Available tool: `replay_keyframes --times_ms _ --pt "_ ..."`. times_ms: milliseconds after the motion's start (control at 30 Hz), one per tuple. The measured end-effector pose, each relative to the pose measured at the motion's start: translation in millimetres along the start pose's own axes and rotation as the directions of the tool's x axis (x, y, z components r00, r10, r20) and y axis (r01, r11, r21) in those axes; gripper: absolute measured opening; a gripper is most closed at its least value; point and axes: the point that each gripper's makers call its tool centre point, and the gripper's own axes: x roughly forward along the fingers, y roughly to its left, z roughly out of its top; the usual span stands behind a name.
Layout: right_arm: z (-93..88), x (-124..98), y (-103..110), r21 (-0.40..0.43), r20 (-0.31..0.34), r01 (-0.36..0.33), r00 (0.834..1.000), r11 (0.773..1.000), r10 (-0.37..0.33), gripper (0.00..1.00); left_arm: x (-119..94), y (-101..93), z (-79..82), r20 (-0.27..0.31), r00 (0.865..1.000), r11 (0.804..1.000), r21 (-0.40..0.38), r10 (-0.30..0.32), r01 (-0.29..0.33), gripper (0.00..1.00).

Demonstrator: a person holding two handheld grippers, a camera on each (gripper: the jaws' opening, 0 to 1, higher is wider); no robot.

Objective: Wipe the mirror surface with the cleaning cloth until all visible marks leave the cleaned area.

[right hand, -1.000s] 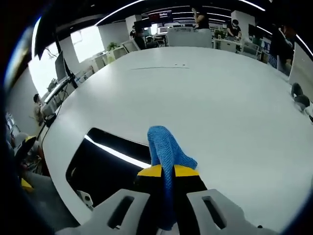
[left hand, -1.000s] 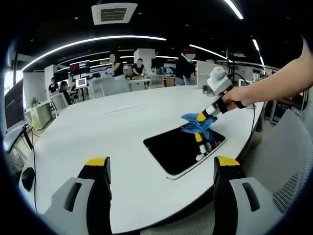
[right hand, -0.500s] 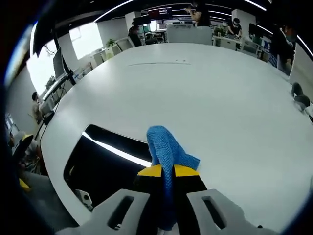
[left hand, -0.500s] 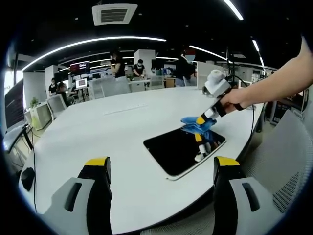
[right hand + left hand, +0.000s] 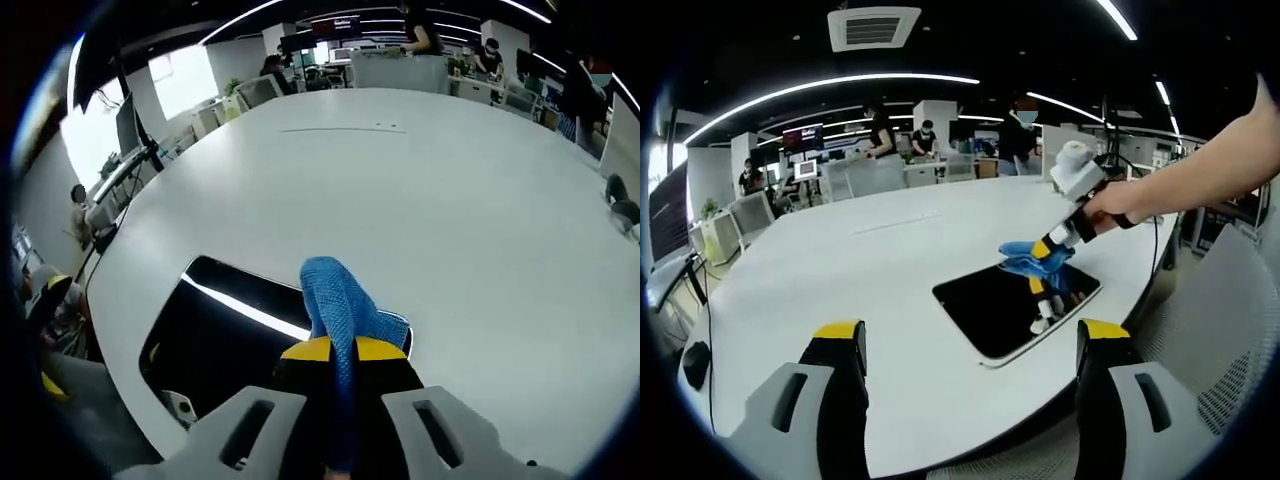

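Observation:
A dark rectangular mirror (image 5: 1012,302) lies flat on the big white table (image 5: 880,290), near its right edge. Above the mirror's far part my right gripper (image 5: 1044,250) is shut on a blue cleaning cloth (image 5: 1025,260), with a hand holding it from the right. In the right gripper view the blue cloth (image 5: 342,310) sticks up between the closed yellow-tipped jaws of my right gripper (image 5: 340,350), over the mirror (image 5: 225,335). My left gripper (image 5: 970,335) stands open near the table's front edge, nothing between its fingers.
A grey mesh chair (image 5: 1225,330) stands at the right of the table. A dark object (image 5: 697,362) lies at the table's left edge. People and desks fill the office behind. Another dark item (image 5: 618,210) sits at the far right of the table.
The right gripper with the cloth has slid a little to the left over the mirror's far part. The left gripper has stayed still.

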Motion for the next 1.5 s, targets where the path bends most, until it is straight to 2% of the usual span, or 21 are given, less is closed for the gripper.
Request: replay_keyframes --times_ms 867,1500 --pt "12.6 20 55 -0.036 0.008 -0.070 0.997 0.997 0.070 0.00 0 0.1 -0.8 -0.003 1.000 1.000 -0.001 -0.005 0.005 0.84" --pt "22.6 36 107 -0.088 -0.004 -0.132 0.991 0.987 0.133 0.00 1 -1.7 -3.2 -0.017 1.000 1.000 -0.002 -0.016 0.016 0.84"
